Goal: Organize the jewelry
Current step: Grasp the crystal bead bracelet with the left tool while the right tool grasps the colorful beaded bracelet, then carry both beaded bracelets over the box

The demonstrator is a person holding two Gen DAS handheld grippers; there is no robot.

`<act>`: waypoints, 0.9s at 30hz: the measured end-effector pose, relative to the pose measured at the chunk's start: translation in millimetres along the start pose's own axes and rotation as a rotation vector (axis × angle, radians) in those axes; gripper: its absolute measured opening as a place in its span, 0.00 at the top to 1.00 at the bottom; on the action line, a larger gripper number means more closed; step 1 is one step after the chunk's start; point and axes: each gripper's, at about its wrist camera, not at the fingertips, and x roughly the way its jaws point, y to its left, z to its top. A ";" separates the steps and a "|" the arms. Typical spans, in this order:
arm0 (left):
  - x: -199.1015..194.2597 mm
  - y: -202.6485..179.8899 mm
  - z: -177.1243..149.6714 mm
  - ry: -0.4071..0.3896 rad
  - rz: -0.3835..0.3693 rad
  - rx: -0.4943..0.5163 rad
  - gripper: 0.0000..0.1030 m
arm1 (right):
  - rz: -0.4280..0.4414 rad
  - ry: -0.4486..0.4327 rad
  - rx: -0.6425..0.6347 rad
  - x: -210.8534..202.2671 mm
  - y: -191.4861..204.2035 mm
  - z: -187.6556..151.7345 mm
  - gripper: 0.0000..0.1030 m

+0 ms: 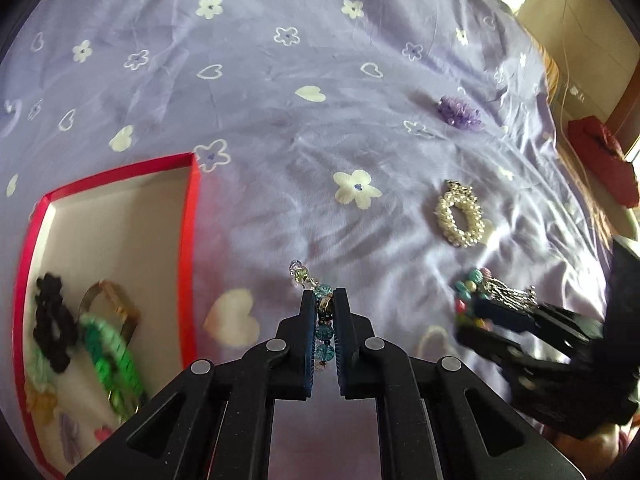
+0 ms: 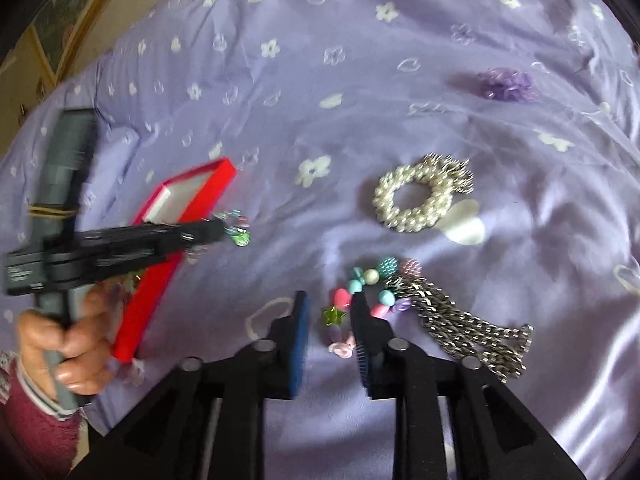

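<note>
A lilac bedspread point(image 1: 280, 120) printed with white flowers and hearts fills the view, a cream wall and a bright window at the far right. At the left sits the red box point(image 1: 188, 240), open, with a black scrunchie point(image 1: 54, 320), a green one point(image 1: 116, 360) and a gold bangle point(image 1: 116, 304) inside. The left gripper point(image 1: 324, 300) has its fingers pinched on a crystal bracelet point(image 1: 322, 312), hanging lengthwise between the pads, its tip pointing away just right of the box. Further right lie a purple scrunchie point(image 1: 458, 114) and a pearl scrunchie point(image 1: 460, 214). The right gripper point(image 2: 330, 304) is spread over a colourful bead bracelet point(image 2: 360, 284); whether the pads touch it I can't tell. A silver chain point(image 2: 472, 332) lies just beside it.
</note>
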 end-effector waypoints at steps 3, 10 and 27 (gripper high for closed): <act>-19.9 8.1 -11.5 -0.010 -0.013 -0.017 0.93 | -0.042 -0.005 -0.032 8.4 5.4 3.2 0.64; -66.8 26.2 -35.6 -0.047 -0.013 -0.052 0.93 | 0.071 -0.022 0.030 9.3 7.8 4.1 0.88; -151.9 66.2 -80.3 -0.133 0.019 -0.139 0.93 | 0.268 -0.227 0.024 -66.7 66.7 26.4 0.88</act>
